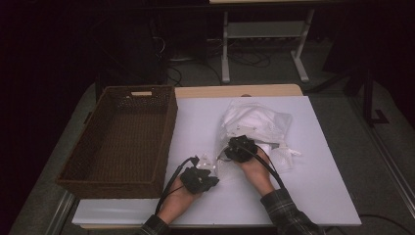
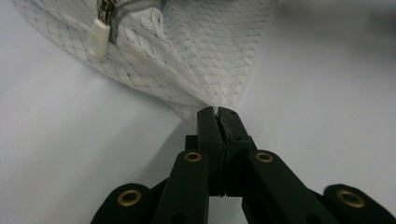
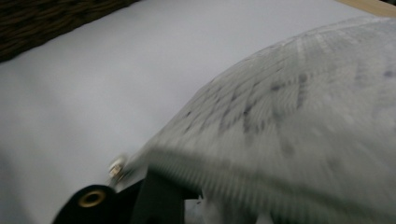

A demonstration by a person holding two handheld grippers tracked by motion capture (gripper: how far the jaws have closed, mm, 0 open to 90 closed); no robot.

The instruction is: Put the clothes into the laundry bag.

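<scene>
A white mesh zip bag (image 1: 257, 122) stuffed with white cloth lies on the white mat (image 1: 313, 161), right of centre. My left gripper (image 2: 218, 114) is shut on a corner of the mesh (image 2: 196, 56), near the white zipper pull (image 2: 98, 37). In the high view the left gripper (image 1: 209, 169) sits at the bag's near left corner. My right gripper (image 1: 239, 145) is pressed against the bag's near edge. In the right gripper view the mesh (image 3: 299, 121) drapes over the jaws and hides their tips. A small metal zipper part (image 3: 116, 167) shows beside them.
A dark wicker basket (image 1: 122, 142) stands empty on the left, touching the mat's left edge; its weave (image 3: 46, 18) shows in the right gripper view. Bare mat lies right of and in front of the bag. Table legs and cables stand on the floor behind.
</scene>
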